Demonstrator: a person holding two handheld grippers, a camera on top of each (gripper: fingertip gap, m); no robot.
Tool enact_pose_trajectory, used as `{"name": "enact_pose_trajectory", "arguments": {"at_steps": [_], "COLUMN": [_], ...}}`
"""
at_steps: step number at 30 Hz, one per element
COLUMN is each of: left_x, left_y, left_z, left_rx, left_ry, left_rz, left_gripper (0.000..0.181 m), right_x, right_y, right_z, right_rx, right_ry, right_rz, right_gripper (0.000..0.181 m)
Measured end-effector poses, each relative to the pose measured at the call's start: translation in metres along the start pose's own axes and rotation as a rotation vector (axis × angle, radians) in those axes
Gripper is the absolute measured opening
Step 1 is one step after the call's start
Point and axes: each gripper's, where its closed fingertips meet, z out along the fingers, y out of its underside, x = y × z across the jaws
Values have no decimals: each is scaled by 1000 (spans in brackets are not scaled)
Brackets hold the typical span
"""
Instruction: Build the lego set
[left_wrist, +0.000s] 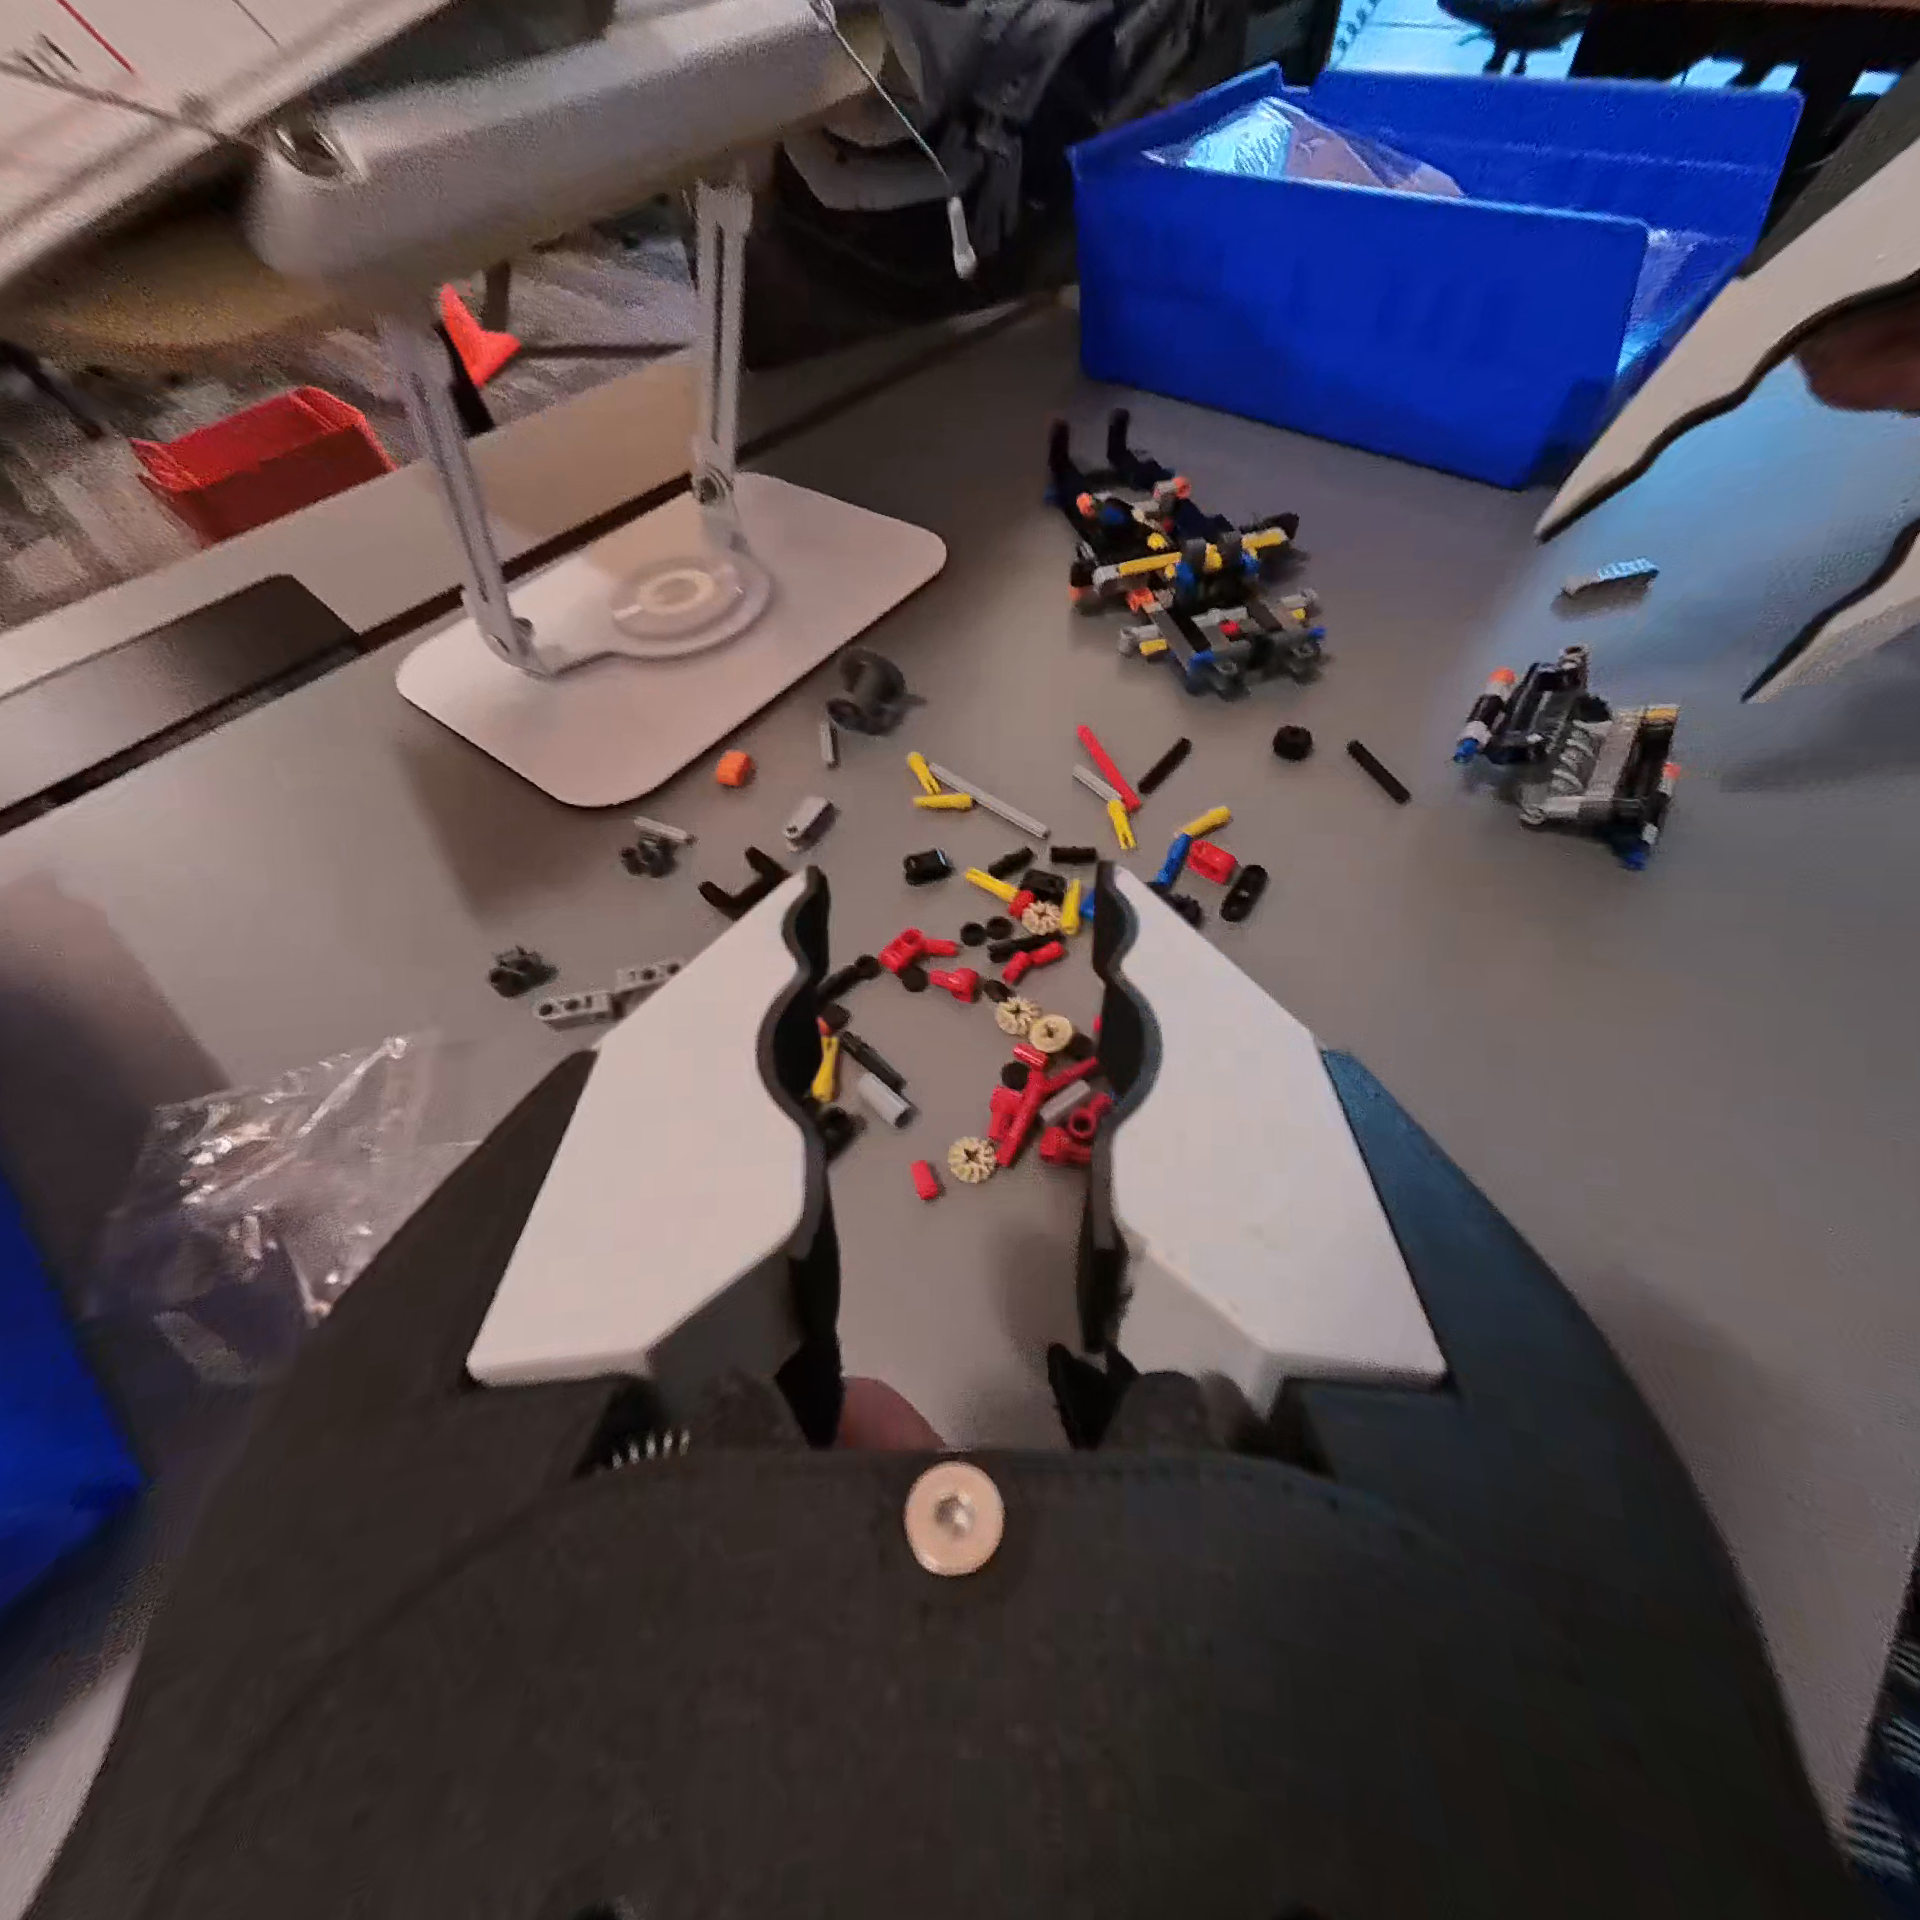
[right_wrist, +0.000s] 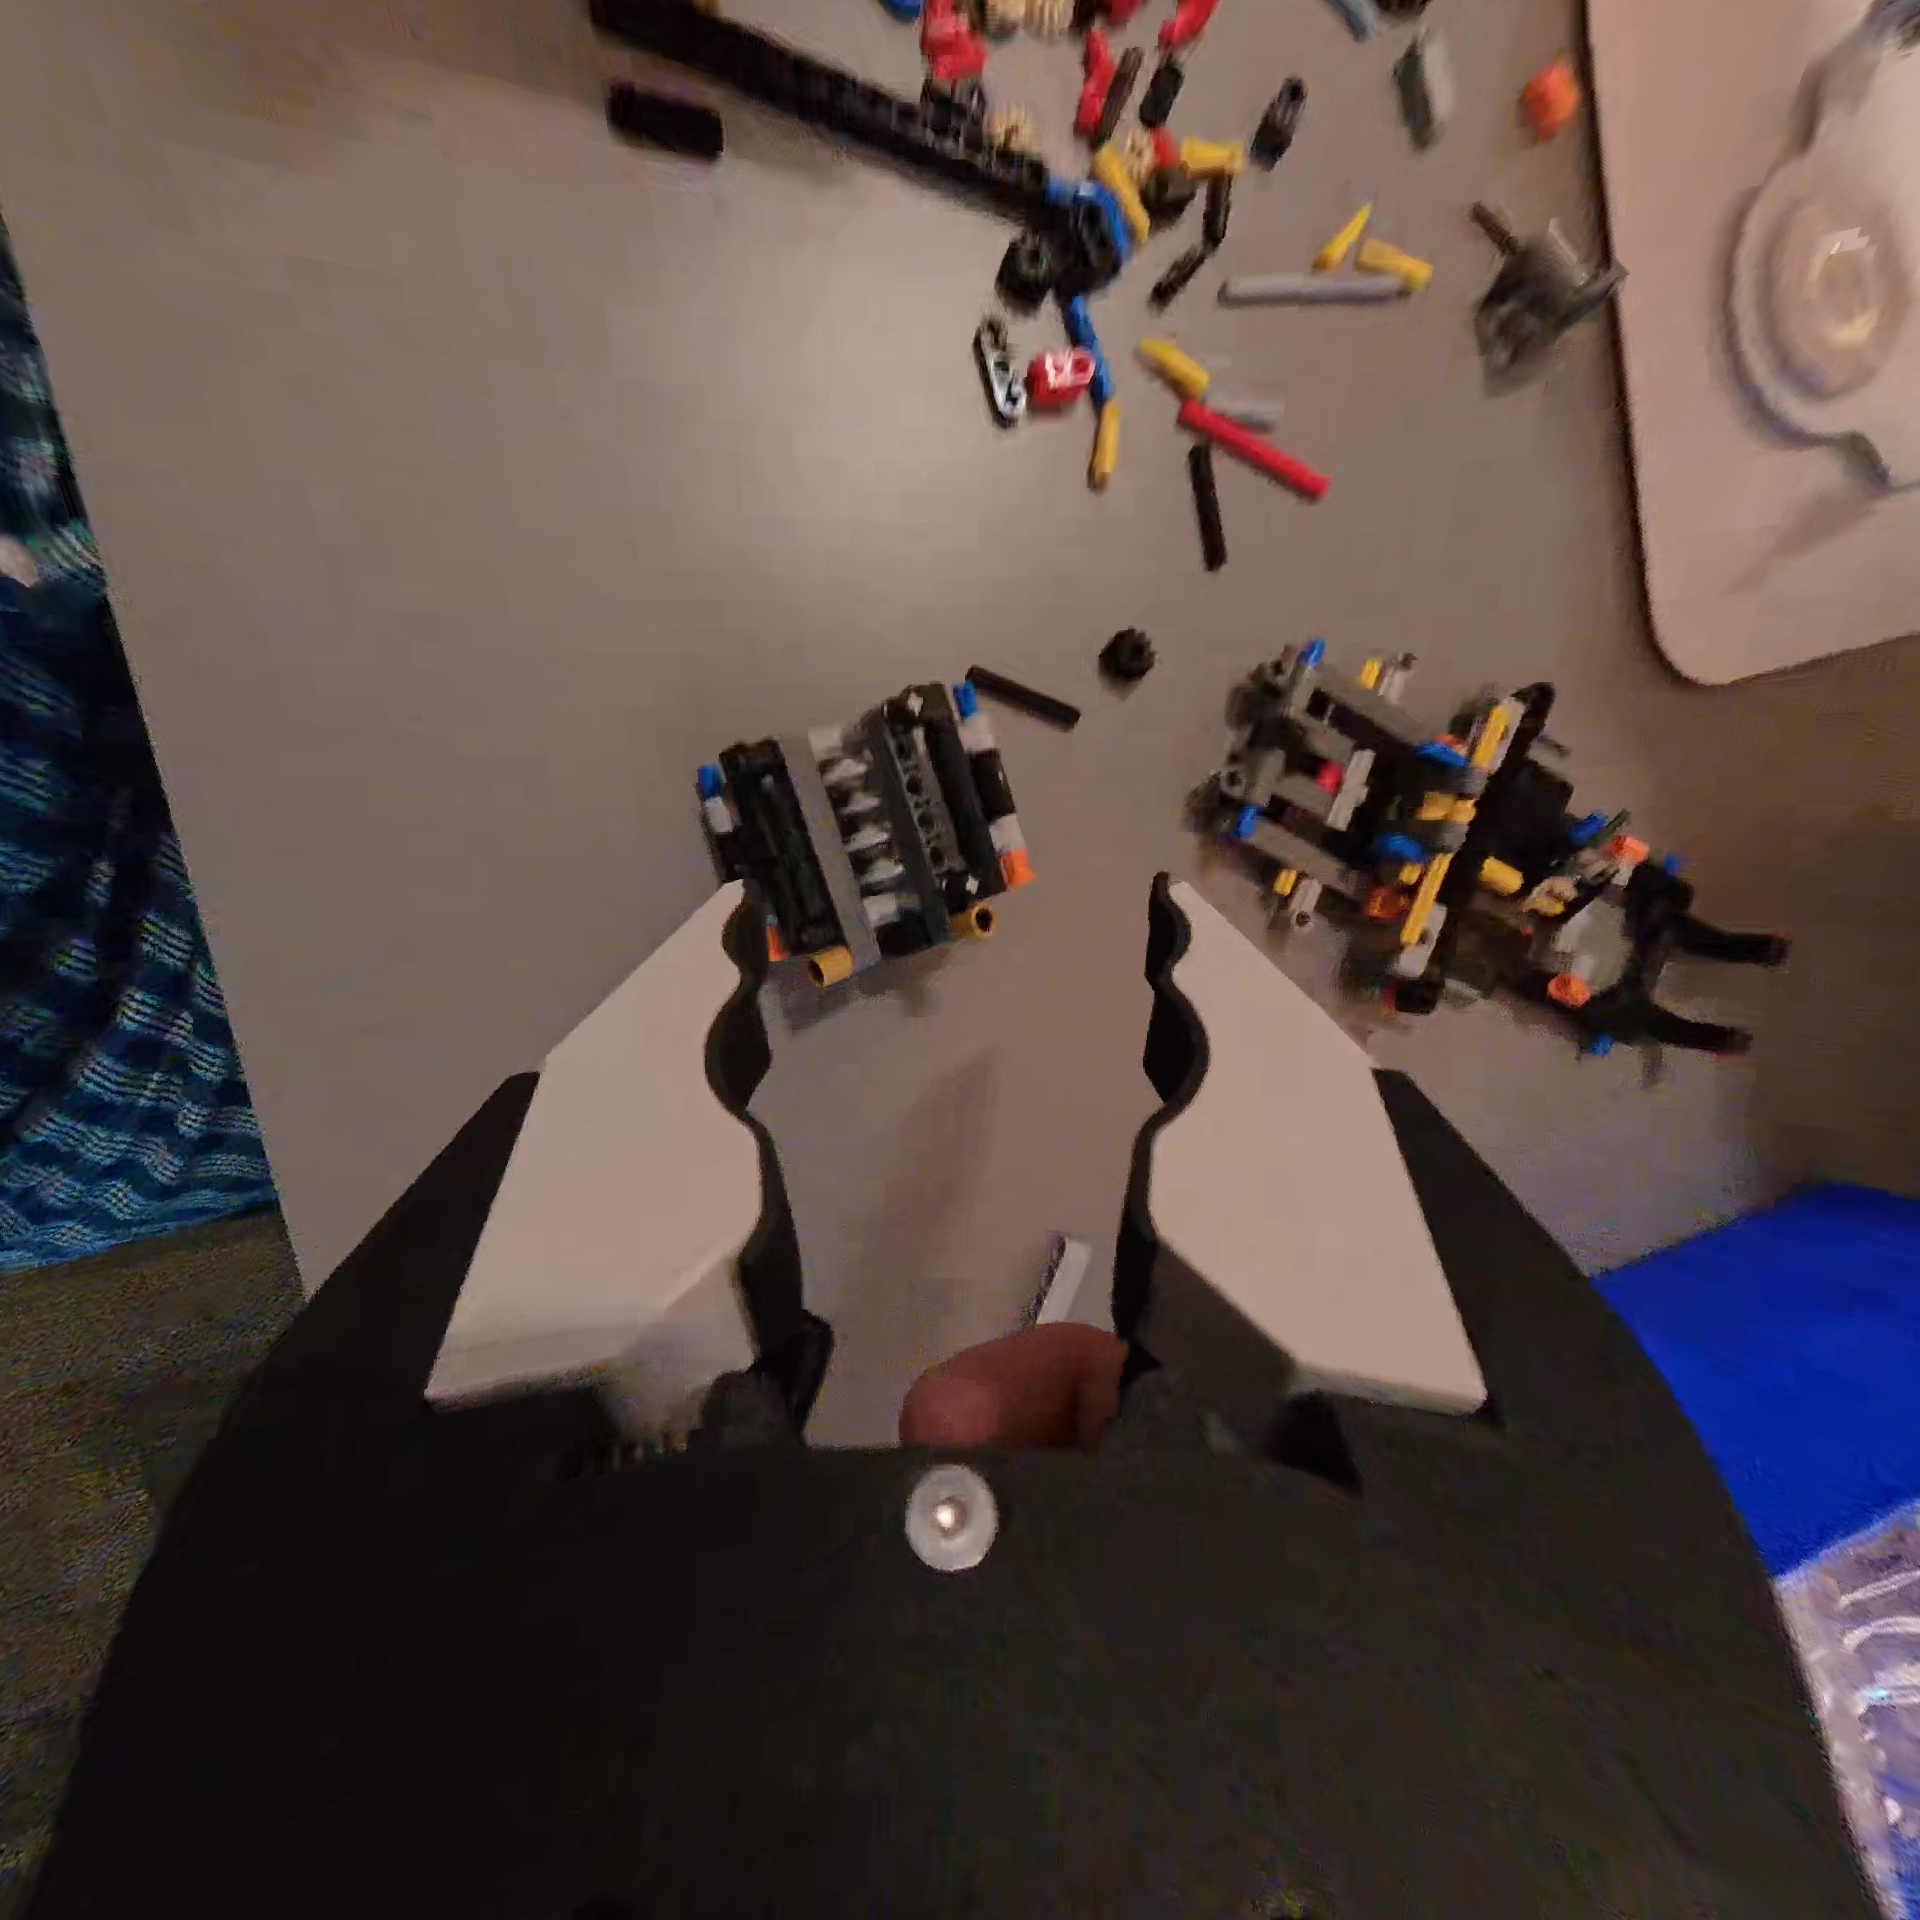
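Observation:
Many small loose lego pieces (left_wrist: 997, 997) in red, yellow, black and grey lie scattered on the grey table (left_wrist: 1455, 1091). My left gripper (left_wrist: 961, 883) is open and empty, hovering above that pile. A larger chassis assembly (left_wrist: 1195, 582) sits farther back, and a small engine block assembly (left_wrist: 1574, 753) sits to its right. In the right wrist view my right gripper (right_wrist: 951, 894) is open and empty, its left fingertip beside the engine block (right_wrist: 868, 831). The chassis (right_wrist: 1455, 852) lies to the right. My right gripper's fingers (left_wrist: 1766, 364) also show at the far right of the left wrist view.
A white stand with a flat base (left_wrist: 675, 623) stands at the back left. A blue bin (left_wrist: 1403, 270) sits at the back right, a red bin (left_wrist: 260, 457) beyond the table. A clear plastic bag (left_wrist: 260, 1174) lies at the left. The table edge (right_wrist: 208, 935) runs down the left.

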Motion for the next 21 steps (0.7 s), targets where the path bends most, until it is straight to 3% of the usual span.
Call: {"name": "enact_pose_trajectory", "arguments": {"at_steps": [1, 7, 21], "left_x": [4, 22, 43], "left_y": [3, 11, 24], "left_z": [1, 0, -2], "left_rx": [-6, -20, -25], "left_ry": [10, 34, 92], "left_rz": [-6, 22, -25], "left_gripper": [48, 48, 48], "right_x": [-4, -15, -20], "right_y": [8, 19, -2], "right_z": [8, 40, 47], "right_rx": [-19, 25, 131], "right_ry": [2, -48, -110], "right_rz": [2, 71, 122], "right_gripper": [81, 80, 73]}}
